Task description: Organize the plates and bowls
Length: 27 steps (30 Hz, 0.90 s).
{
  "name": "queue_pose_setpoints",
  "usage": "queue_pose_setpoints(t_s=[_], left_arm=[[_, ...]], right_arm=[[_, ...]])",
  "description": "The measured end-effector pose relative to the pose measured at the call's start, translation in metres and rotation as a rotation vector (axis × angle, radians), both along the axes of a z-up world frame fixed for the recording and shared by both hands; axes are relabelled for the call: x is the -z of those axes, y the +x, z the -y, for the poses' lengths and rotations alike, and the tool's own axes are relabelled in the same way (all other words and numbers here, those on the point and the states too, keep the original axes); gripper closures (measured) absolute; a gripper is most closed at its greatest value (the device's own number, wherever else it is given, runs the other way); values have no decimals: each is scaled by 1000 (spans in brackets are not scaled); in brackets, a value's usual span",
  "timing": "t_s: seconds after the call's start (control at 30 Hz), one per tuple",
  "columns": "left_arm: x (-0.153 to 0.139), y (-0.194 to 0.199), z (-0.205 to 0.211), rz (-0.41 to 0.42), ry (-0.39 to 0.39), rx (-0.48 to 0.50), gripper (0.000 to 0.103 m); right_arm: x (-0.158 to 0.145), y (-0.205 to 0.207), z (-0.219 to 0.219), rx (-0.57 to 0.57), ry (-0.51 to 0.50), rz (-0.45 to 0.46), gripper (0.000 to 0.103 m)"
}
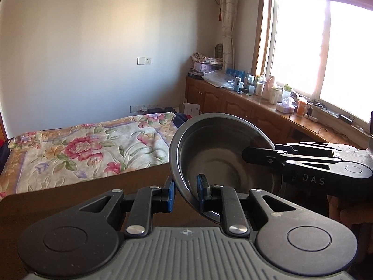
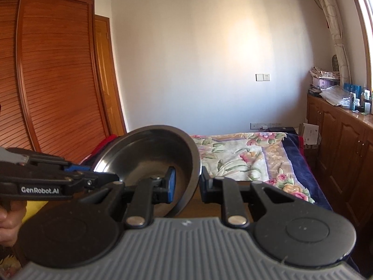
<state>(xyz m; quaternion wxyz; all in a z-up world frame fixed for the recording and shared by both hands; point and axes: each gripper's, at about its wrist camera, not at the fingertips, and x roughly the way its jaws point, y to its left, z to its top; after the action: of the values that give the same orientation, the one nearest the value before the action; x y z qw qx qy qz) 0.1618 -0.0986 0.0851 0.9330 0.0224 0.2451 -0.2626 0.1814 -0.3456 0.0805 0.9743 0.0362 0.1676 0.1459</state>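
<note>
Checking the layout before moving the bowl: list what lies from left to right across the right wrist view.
Wooden wardrobe → left tongs reaching in from the side → dark metal bowl → wall switch → floral bedspread → wooden cabinets under the window.

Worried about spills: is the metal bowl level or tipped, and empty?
Tipped and empty: the metal bowl leans with its opening toward the cameras, bare inside, rim between the left gripper and right gripper fingers.

Black left gripper (image 1: 185, 192) & right gripper (image 2: 186, 184), blue jaw pads, silver screws, ribbed grey base, "GenRobot.AI" label
</note>
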Motion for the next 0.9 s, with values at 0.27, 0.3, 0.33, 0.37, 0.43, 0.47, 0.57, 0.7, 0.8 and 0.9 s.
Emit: queue_pose_setpoints(t_s=[0.27, 0.3, 0.33, 0.37, 0.43, 0.47, 0.57, 0.7, 0.8, 0.9], left_arm=[[19, -21, -18, -22, -29, -21, 82], [22, -24, -19, -26, -33, -24, 82], [25, -27, -22, -28, -35, -26, 82], [29, -30, -24, -29, -40, -29, 82], [37, -34, -28, -30, -50, -32, 82], [42, -36, -31, -32, -60, -34, 82], [59, -36, -35, -56, -80, -45, 82], [80, -40, -41, -74, -74, -61, 82], [90, -42, -44, -87, -85, -70, 82], [96, -47, -45, -82, -84, -83, 82]], right_arm=[[15, -16, -10, -24, 21, -12, 80], [18, -18, -11, -25, 23, -14, 80], [20, -21, -13, -27, 23, -16, 80], [23, -24, -14, -30, 25, -19, 80], [30, -27, -17, -34, 33, -26, 80], [35, -27, -17, -34, 38, -31, 80], [51, -29, -20, -32, 73, -46, 80], [72, -33, -24, -38, 125, -71, 80], [81, -35, -27, -40, 144, -81, 80], [87, -39, -32, -42, 143, -88, 80]])
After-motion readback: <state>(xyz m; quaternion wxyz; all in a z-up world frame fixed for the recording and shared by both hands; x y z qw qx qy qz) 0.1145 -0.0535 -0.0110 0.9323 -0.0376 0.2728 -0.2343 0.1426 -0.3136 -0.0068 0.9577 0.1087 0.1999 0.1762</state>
